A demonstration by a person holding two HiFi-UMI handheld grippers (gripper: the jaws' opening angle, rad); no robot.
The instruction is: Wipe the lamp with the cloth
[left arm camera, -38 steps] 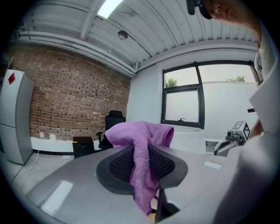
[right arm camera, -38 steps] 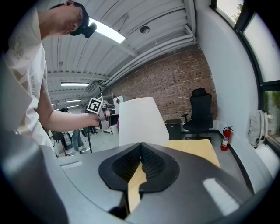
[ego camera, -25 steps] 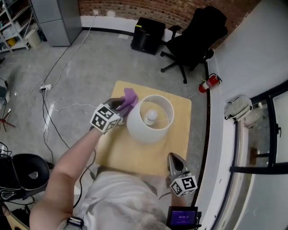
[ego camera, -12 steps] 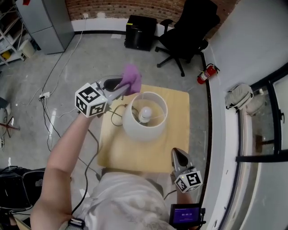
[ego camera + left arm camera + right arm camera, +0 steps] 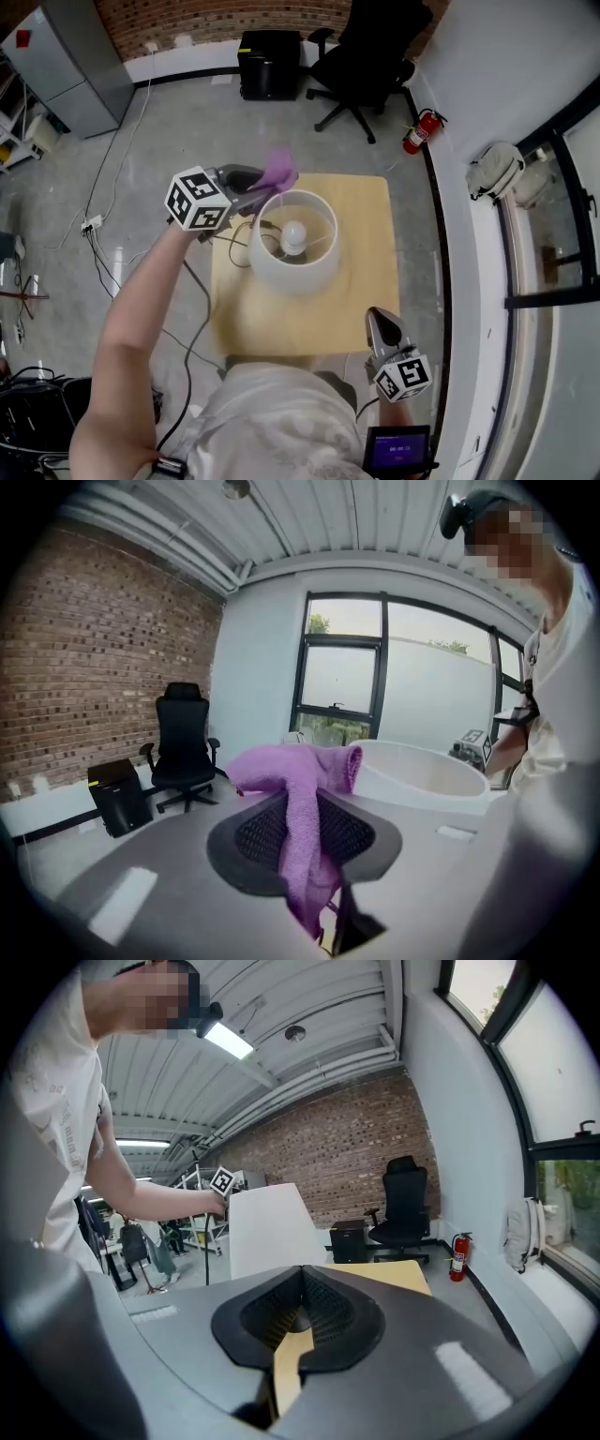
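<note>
- The left gripper (image 5: 305, 808) is clamped on the purple cloth (image 5: 302, 822). The cloth runs up between the jaws and folds over above them. Only the left gripper view shows this grip plainly.
- The head view puts the cloth at the far left rim of the white shade on the lamp (image 5: 291, 258). It seems to touch the rim, though that view is too small to be sure.
- Only the head view looks down into the shade at the bulb (image 5: 294, 234). It also shows the lamp standing on the wooden table (image 5: 361, 314).
- The right gripper (image 5: 299, 1279) has its jaws closed tip to tip, with nothing in them.
- The head view places it at the table's near right edge, well apart from the lamp.
- The right gripper view shows the shade from the side, with the office chair (image 5: 405, 1199) beyond it.
</note>
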